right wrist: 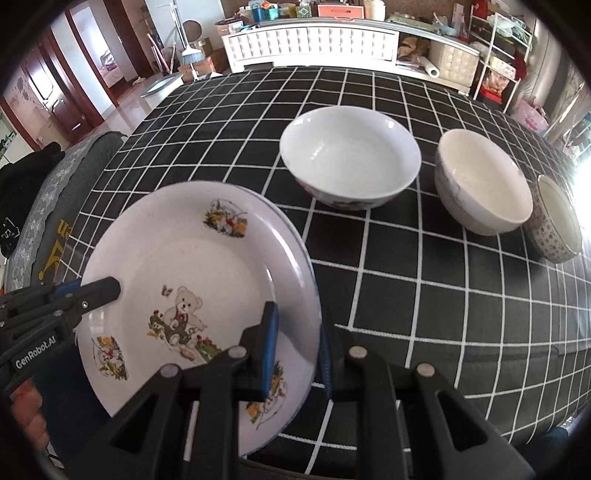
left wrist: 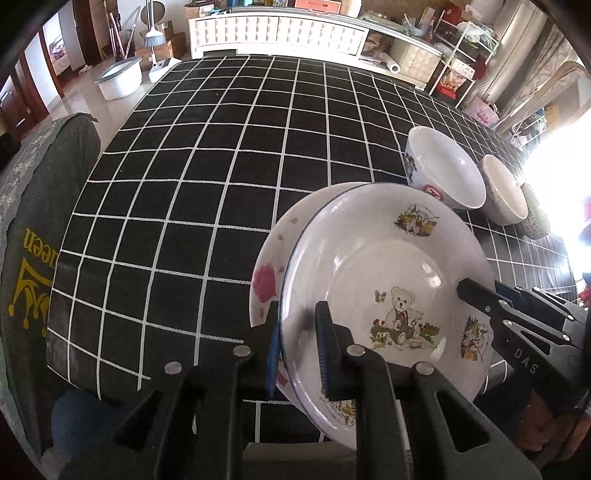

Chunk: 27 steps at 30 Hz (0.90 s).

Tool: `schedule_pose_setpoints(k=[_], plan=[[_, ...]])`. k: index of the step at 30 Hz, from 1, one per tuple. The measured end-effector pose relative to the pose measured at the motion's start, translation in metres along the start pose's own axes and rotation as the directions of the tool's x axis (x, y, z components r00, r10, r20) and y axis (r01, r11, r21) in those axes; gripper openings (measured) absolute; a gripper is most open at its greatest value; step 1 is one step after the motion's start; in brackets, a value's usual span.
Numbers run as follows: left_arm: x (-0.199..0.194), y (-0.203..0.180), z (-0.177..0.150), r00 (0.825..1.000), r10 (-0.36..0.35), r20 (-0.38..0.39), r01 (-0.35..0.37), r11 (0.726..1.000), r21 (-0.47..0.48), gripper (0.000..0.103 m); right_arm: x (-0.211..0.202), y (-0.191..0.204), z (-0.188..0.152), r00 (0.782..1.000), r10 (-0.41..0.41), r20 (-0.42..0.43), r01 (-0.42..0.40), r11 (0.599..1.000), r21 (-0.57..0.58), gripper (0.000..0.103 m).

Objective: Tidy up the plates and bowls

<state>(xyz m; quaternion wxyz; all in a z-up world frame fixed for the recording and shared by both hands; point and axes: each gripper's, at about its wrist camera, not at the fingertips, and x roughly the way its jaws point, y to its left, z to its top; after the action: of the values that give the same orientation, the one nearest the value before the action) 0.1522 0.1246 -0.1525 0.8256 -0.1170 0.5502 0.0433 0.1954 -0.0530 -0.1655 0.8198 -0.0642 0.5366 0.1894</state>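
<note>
A white plate with a teddy bear print lies over a second plate with a pink rose, whose rim just shows past it. My left gripper is shut on the bear plate's left rim, and my right gripper is shut on its right rim. Whether the rose plate is also pinched I cannot tell. Beyond the plates three bowls stand in a row: a large white one, a cream one and a small patterned one.
The table wears a black cloth with a white grid. A chair with a grey-green cover stands against its left edge. Behind the table are a white cabinet and a white tub on the floor.
</note>
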Motion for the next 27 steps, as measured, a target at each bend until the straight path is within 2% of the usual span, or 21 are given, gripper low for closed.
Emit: schedule_pose_setpoints(k=[20, 27], plan=[[0.017, 0.004, 0.008, 1.000, -0.010, -0.017, 0.010, 1.000, -0.011, 0.014, 0.012, -0.002, 0.004, 1.000, 0.000, -0.030, 0.001, 1.000, 0.013, 0.025], [0.015, 0.008, 0.007, 0.999, -0.032, -0.023, 0.030, 0.998, -0.055, 0.015, 0.011, -0.004, 0.003, 1.000, 0.012, -0.017, -0.012, 1.000, 0.021, 0.026]])
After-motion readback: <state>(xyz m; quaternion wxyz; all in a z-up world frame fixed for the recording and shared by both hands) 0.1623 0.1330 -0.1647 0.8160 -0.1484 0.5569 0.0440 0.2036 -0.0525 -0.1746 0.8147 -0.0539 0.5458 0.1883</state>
